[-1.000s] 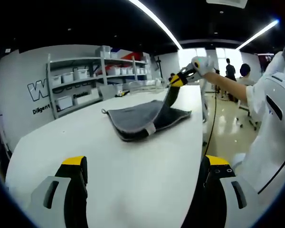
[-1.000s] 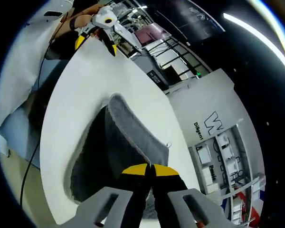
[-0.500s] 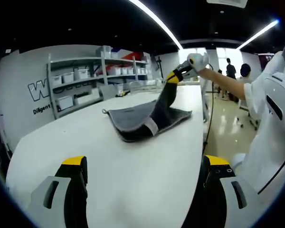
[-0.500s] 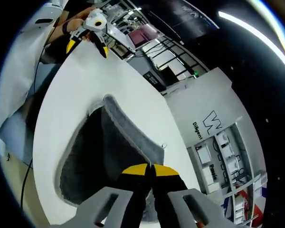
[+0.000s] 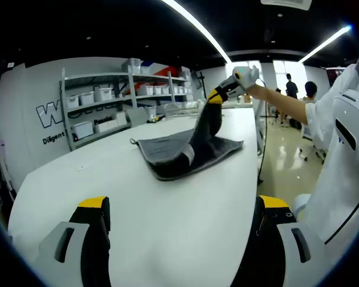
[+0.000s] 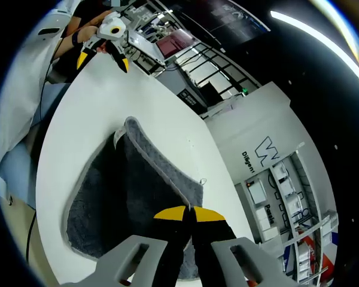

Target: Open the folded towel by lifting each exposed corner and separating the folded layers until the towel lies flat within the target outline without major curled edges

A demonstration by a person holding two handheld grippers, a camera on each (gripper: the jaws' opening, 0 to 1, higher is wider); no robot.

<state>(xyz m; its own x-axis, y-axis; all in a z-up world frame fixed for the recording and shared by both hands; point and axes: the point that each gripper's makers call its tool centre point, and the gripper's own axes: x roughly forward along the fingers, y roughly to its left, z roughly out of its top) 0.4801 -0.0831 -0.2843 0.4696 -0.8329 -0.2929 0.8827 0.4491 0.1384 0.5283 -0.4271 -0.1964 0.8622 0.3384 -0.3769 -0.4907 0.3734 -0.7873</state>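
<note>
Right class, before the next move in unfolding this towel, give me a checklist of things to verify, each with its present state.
1. Right gripper shut on the towel's top layer: ok, its fingers are closed on the cloth.
2. Top layer lifted clear of the layer below: ok, it rises from the grey towel to the fingers.
3. Left gripper open and free: ok, it holds nothing.
4. Lower layer resting on the white table: ok.
5. Towel flat, unfolded: not ok, it is still doubled.
6. Target outline located: cannot tell, no marking shows on the table.

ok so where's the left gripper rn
In the right gripper view the left gripper hovers open above the white table's far end, apart from the grey towel.
</note>
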